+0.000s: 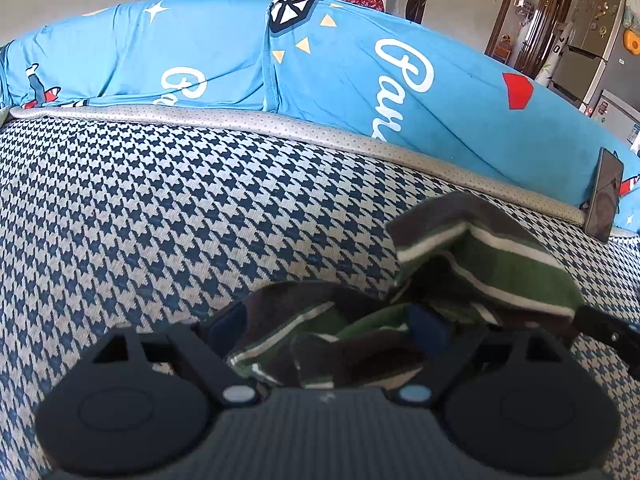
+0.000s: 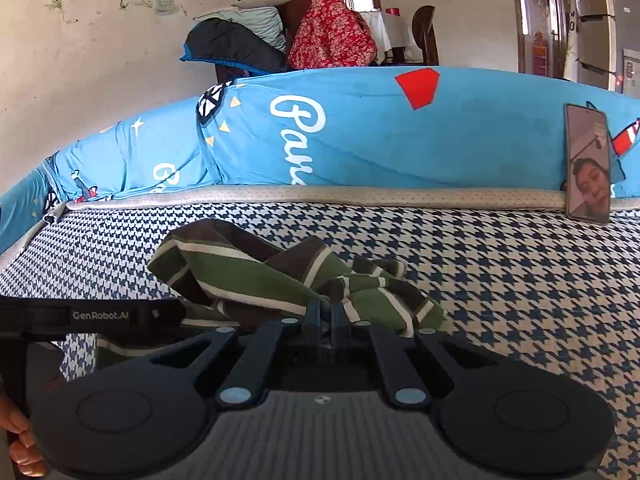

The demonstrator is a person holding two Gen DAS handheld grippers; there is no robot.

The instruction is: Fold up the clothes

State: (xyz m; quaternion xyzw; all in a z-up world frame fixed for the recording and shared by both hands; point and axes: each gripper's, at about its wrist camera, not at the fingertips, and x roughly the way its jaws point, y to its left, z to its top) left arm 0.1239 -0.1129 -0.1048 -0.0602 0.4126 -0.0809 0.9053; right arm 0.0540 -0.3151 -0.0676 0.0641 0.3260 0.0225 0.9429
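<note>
A green, brown and white striped garment (image 1: pixel 480 268) lies bunched on the houndstooth sofa seat (image 1: pixel 160 208). My left gripper (image 1: pixel 328 330) is open, its two fingers wide apart with a bunch of the garment lying between them. In the right wrist view the same garment (image 2: pixel 256 276) lies crumpled left of centre on the seat (image 2: pixel 500 280). My right gripper (image 2: pixel 326 312) is shut, its fingers pinching a fold of the garment at its near edge. The left gripper's black body (image 2: pixel 80 316) shows at the left of that view.
A blue printed sofa back cushion (image 1: pixel 340 72) runs behind the seat. A phone (image 2: pixel 588 164) leans upright against it at the right, also in the left wrist view (image 1: pixel 606 196). Piled clothes and a chair (image 2: pixel 424 28) stand beyond the sofa.
</note>
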